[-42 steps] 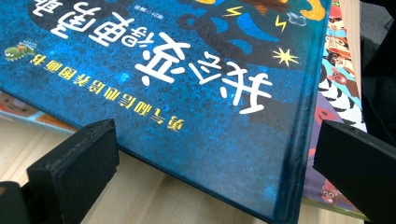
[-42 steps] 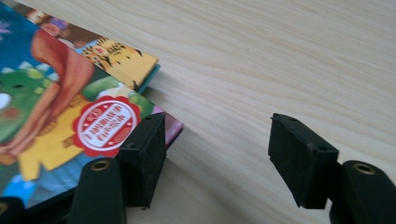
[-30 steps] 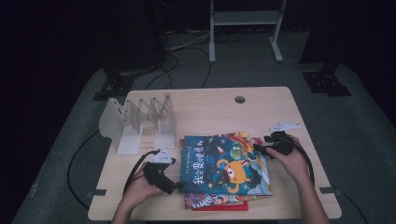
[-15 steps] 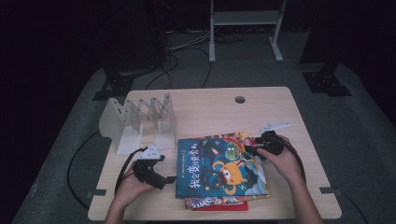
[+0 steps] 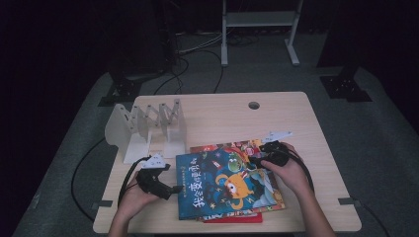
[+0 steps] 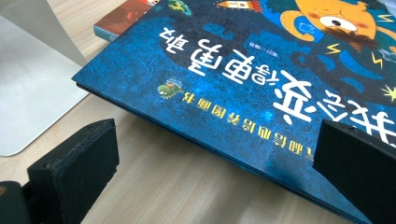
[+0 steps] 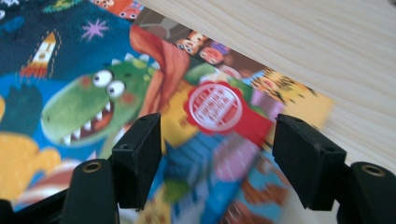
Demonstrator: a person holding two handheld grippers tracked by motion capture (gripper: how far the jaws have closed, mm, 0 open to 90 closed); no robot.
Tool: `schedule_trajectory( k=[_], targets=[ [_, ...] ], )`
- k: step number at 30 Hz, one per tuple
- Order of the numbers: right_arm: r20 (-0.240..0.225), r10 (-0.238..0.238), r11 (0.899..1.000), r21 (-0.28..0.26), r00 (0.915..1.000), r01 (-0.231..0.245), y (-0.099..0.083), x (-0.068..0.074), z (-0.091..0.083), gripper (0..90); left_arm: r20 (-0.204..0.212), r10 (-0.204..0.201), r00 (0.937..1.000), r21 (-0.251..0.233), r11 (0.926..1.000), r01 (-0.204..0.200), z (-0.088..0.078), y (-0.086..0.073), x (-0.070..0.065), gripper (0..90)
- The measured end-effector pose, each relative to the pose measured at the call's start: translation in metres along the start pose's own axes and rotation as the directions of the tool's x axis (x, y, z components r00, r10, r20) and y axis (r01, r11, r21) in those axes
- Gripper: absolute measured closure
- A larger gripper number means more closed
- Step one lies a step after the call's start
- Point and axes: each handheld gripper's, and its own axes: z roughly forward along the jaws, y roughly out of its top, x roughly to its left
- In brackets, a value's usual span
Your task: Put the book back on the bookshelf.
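Dark floor and cables ring your pale wooden surface (image 5: 217, 116), which has a round hole near its far edge. At its near middle lies a stack of picture books, and the top one is the blue book (image 5: 225, 183) with an orange creature and a green dinosaur on its cover. Under it you can make out the edges of at least 2 more books (image 5: 232, 217), one with a red cover.

Your left gripper (image 5: 174, 188) sits at the blue book's left edge. In the left gripper view its jaws stand wide apart, and the blue book's (image 6: 261, 79) edge is raised a little off the surface (image 6: 177, 182) between them, with neither pad pressing on it.

Your right gripper (image 5: 256, 160) rests over the blue book's far right part. In the right gripper view its jaws stand apart above the cover (image 7: 140, 88), close to the dinosaur and a red round seal (image 7: 215, 108), and nothing sits between them.

Left of the stack, near your left gripper, a white folding book rack (image 5: 148, 128) stands on the surface.
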Motion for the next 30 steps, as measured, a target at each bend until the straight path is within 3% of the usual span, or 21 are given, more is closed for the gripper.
schedule_trajectory(
  k=[2,5,9,11,14,19,30],
  targets=[
    [-0.002,0.001,1.000,-0.009,1.0000,-0.001,-0.002,-0.001,-0.004,32.1,-0.001,0.001,1.0000,0.001,1.0000,-0.001,0.000,0.000,0.000,0.0],
    [-0.001,0.003,0.999,-0.039,1.0000,-0.003,-0.017,-0.013,-0.027,32.2,-0.010,-0.007,0.9999,-0.004,1.0000,0.007,-0.003,-0.001,0.000,0.0],
    [0.019,-0.008,0.999,-0.035,0.9998,0.009,-0.037,-0.023,-0.045,31.7,-0.014,-0.019,0.9997,0.004,0.9998,0.019,-0.003,-0.004,-0.002,0.0],
    [0.003,-0.011,0.999,-0.035,0.9999,0.012,-0.047,-0.025,-0.050,30.8,-0.015,-0.024,0.9996,0.010,0.9997,0.024,-0.003,-0.005,-0.002,0.0],
    [-0.007,-0.031,0.999,-0.019,0.9995,0.031,-0.055,-0.023,-0.052,29.8,-0.015,-0.029,0.9995,0.014,0.9995,0.029,-0.002,-0.006,-0.002,0.0],
    [-0.064,-0.081,0.996,-0.028,0.9947,0.079,-0.064,-0.012,-0.052,28.5,-0.010,-0.035,0.9993,0.019,0.9992,0.035,0.000,-0.009,-0.003,0.0],
    [-0.056,-0.124,0.992,-0.026,0.9907,0.123,-0.062,-0.005,-0.052,33.7,0.013,-0.054,0.9985,0.027,0.9982,0.053,0.003,-0.012,-0.002,0.0]
  ],
)
